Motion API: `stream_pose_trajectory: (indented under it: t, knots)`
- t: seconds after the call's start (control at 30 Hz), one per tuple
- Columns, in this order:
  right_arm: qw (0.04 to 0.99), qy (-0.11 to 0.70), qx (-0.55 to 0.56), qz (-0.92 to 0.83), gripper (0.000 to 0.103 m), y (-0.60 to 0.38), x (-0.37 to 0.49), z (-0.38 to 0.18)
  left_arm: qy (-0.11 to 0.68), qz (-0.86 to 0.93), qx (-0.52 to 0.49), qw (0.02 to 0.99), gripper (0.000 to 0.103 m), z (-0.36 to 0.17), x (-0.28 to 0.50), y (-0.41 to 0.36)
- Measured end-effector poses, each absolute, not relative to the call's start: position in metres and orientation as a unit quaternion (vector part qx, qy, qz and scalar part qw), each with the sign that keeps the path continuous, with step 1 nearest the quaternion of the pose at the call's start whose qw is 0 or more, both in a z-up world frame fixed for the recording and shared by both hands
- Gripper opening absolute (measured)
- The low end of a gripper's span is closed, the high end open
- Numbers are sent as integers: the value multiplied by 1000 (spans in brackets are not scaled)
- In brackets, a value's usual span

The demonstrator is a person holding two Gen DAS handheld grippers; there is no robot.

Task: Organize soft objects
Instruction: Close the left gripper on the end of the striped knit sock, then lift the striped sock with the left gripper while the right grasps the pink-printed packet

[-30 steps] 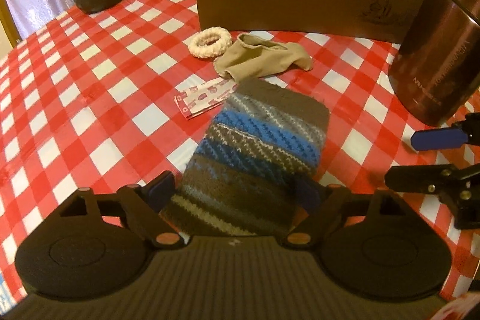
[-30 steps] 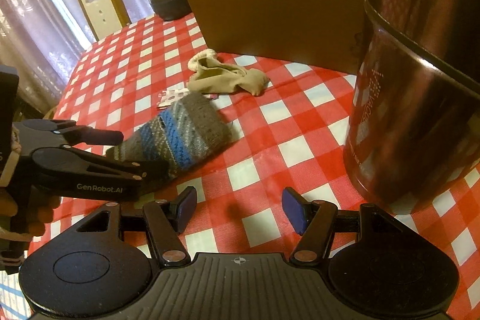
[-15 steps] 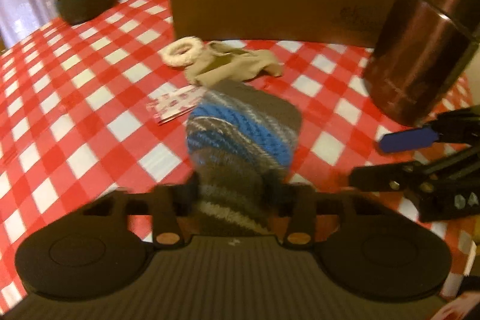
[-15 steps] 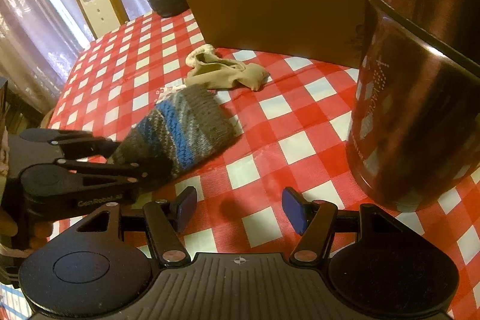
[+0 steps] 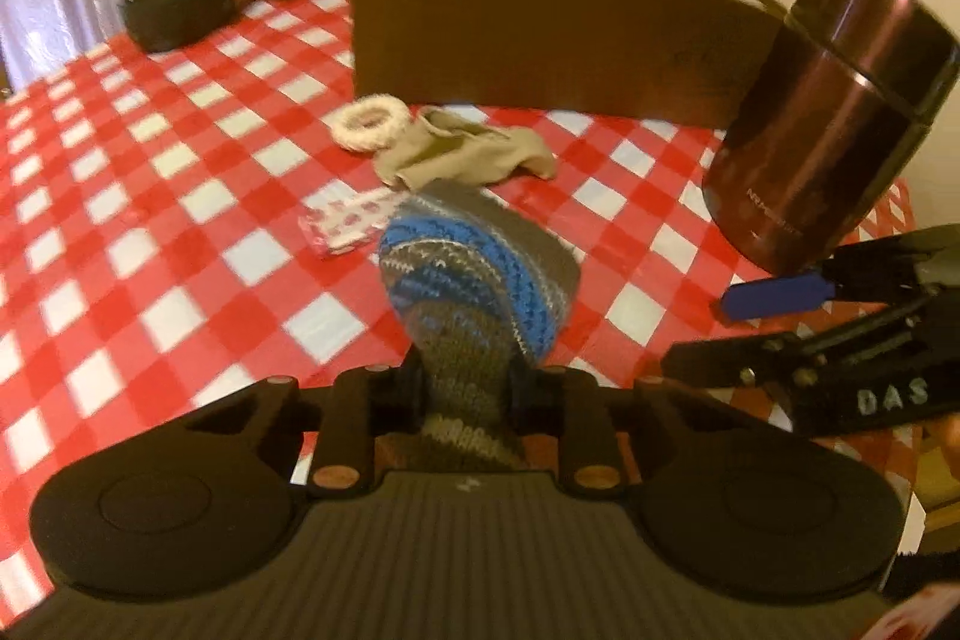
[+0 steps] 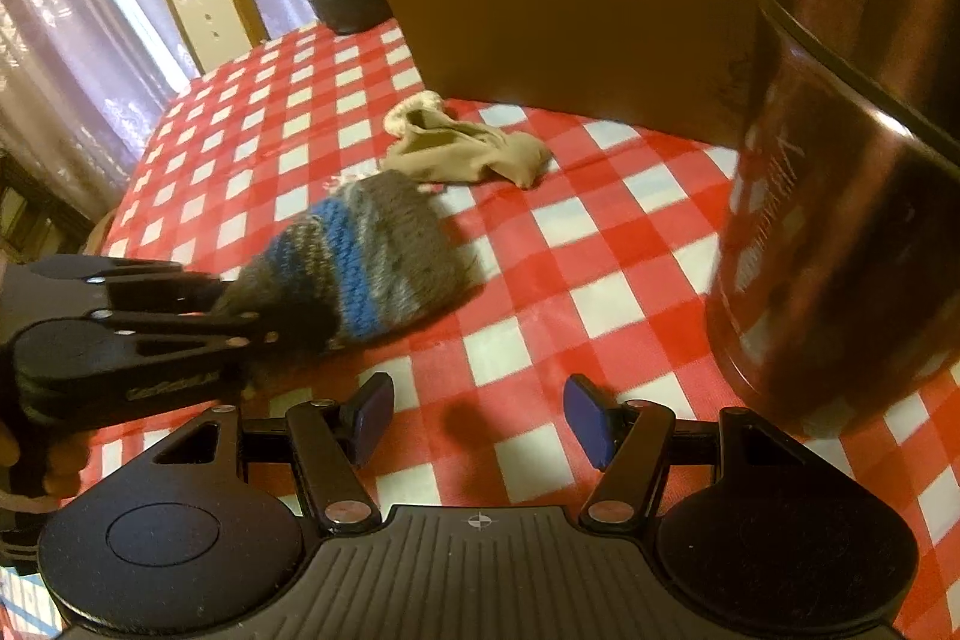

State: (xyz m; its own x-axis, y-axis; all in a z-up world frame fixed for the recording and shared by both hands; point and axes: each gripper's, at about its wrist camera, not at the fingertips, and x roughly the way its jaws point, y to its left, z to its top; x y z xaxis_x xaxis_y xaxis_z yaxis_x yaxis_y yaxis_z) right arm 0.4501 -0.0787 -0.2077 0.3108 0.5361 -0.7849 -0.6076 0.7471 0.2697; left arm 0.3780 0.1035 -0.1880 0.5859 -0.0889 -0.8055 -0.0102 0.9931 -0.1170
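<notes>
Slippage is the main risk from here: the knitted sock (image 5: 480, 274) is pinched only at its narrow end, and most of its bulk is left lying on the checked tablecloth (image 5: 150, 220), so a quick lift could let the yarn be pulled out of the pads. A second hazard is drag. The sock's far end lies just beside the beige cloth (image 5: 468, 154) and the small patterned packet (image 5: 351, 223), and either could be snagged and carried along if the sock is swept sideways rather than raised. The dark metal canister (image 5: 834, 112) stands near on the right and could be knocked on the way to the brown box (image 5: 558, 40) (presumably the destination, since something blue is already seen inside it).

The jaws of the left gripper (image 5: 462, 388) have just been closing, and they are now clamped on the sock's cuff end, the knit bunched between them; the same pinch is seen from the side in the right wrist view, where the left gripper (image 6: 264, 322) is buried in the wool. The right gripper (image 6: 477, 415) is held with its blue pads (image 6: 585, 421) apart, nothing between them, above bare tablecloth. A cream scrunchie (image 5: 372, 121) is left behind the beige cloth.
</notes>
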Motion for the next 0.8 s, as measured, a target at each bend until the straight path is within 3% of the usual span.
stream_pose_trajectory:
  t: [0.3, 0.8]
  knots:
    - [806, 419, -68, 413, 63, -46, 452, -203, 425, 89, -82, 897, 22, -158, 336, 163]
    - [804, 386, -137, 431, 63, 27, 500, -242, 418, 155, -138, 884, 22, -168, 338, 206]
